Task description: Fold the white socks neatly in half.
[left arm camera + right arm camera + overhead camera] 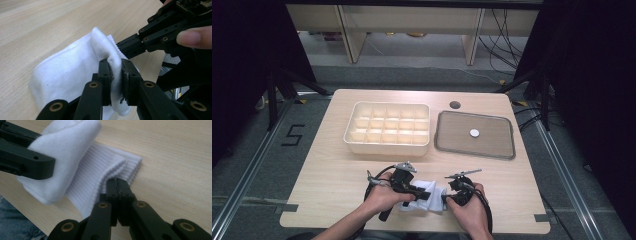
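White sock, black grippers, pale wood

The sock is showing plain white, with fine ribbing running along its cuff in the right gripper view. The left gripper and the right gripper are showing matte black with brass-coloured rivets. The table is showing light wood grain. The divided box is looking cream, and the tray is appearing greyish brown, perhaps tinted, with a white disc on it.
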`<state>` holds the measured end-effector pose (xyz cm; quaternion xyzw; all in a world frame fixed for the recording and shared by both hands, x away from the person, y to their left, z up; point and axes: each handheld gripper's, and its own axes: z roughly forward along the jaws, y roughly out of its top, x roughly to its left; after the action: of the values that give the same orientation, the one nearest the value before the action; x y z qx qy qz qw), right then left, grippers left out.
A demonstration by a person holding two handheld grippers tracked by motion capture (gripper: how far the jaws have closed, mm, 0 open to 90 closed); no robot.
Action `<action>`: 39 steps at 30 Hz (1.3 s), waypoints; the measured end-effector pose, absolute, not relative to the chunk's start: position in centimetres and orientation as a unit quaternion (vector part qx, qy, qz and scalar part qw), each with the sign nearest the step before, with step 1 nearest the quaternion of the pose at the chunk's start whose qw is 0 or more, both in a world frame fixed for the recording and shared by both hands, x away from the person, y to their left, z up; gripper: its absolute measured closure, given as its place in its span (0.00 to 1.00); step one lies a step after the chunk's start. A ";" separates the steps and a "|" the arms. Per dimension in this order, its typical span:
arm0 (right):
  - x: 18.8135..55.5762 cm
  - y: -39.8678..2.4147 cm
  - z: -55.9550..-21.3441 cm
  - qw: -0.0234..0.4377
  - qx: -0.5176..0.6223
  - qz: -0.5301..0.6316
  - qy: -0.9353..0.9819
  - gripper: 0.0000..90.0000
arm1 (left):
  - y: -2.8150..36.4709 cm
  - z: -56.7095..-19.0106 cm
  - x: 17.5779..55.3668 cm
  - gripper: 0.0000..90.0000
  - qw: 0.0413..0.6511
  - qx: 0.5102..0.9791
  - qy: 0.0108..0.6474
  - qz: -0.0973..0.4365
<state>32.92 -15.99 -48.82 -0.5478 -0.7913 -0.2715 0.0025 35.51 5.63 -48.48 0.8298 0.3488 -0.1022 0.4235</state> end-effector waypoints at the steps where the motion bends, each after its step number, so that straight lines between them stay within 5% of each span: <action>1: 32.9 -16.0 -48.8 0.001 -0.547 -0.272 -0.792 0.99 | 5.6 -48.5 35.6 0.88 0.424 0.831 0.345 -0.106; 23: 32.5 -17.5 -47.9 -0.017 -0.556 -0.293 -0.777 0.94 | 5.1 -49.2 35.7 0.86 0.426 0.828 0.350 -0.103; 39: 32.1 -18.1 -47.7 -0.027 -0.552 -0.301 -0.777 0.92 | 4.6 -49.4 35.7 0.74 0.437 0.821 0.351 -0.109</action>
<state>32.11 -18.08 -47.68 -0.5520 -0.7771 -0.3012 -0.0266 35.68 4.58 -49.42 0.8212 0.3507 -0.1086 0.4368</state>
